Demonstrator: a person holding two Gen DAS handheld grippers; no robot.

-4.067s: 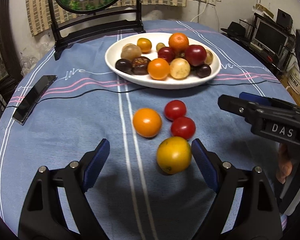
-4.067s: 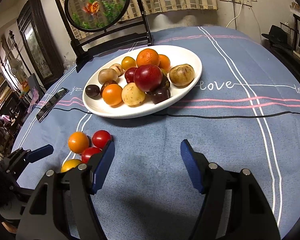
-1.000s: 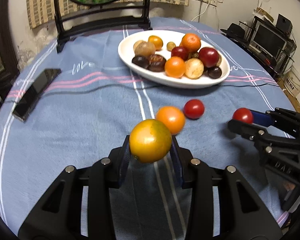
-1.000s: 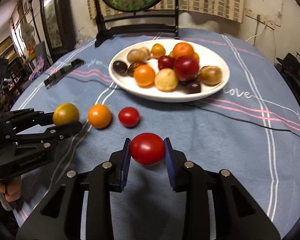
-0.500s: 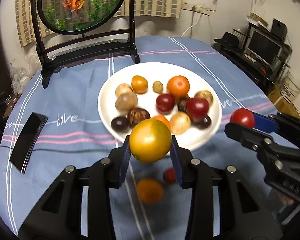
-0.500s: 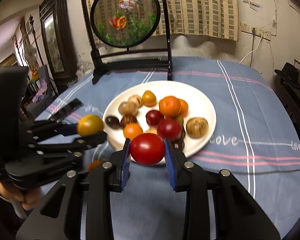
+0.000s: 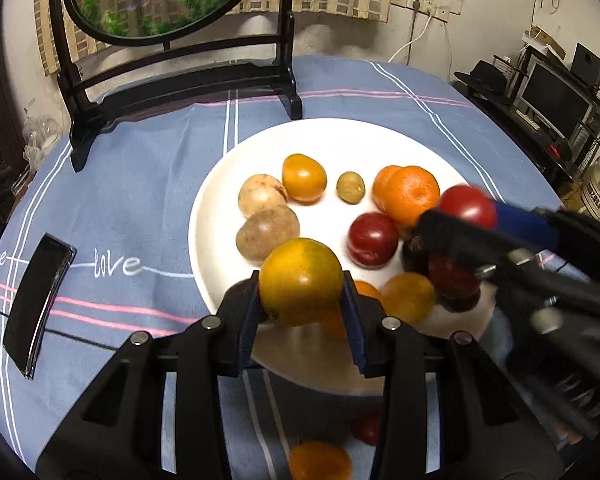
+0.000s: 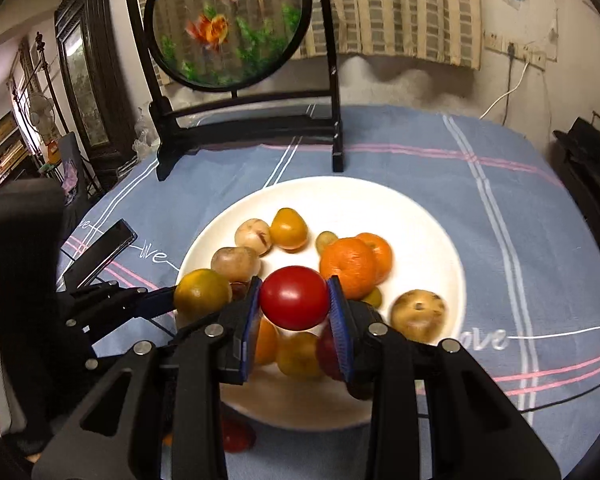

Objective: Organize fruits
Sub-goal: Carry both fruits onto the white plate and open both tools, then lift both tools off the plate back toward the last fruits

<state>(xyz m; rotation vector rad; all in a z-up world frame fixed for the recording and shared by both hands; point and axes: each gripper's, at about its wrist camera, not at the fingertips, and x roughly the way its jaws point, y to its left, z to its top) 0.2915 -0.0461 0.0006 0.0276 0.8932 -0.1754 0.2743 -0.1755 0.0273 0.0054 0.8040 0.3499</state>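
Blue striped tablecloth point(image 7: 148, 184), two loose tomatoes near edge: orange one point(image 7: 319, 460), red one point(image 7: 367, 426). Left gripper point(image 7: 301, 312) clamped on yellow-orange tomato point(image 7: 300, 282), right gripper point(image 8: 294, 330) clamped on red tomato point(image 8: 293, 297), both above white plate point(image 8: 428, 236) of fruit. Fish screen point(image 8: 228, 24) behind.

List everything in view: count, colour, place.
Plate: one, white, table centre.
Fruits on the plate: about a dozen; orange, red, tan, dark.
Loose fruits: two, orange and red, on the cloth before the plate.
Tablecloth: one, blue, striped.
Phone: one, black, left of the plate.
Goldfish screen: one, black frame, behind the plate.
Left hand-held gripper: shut on yellow-orange fruit.
Right hand-held gripper: shut on red fruit.
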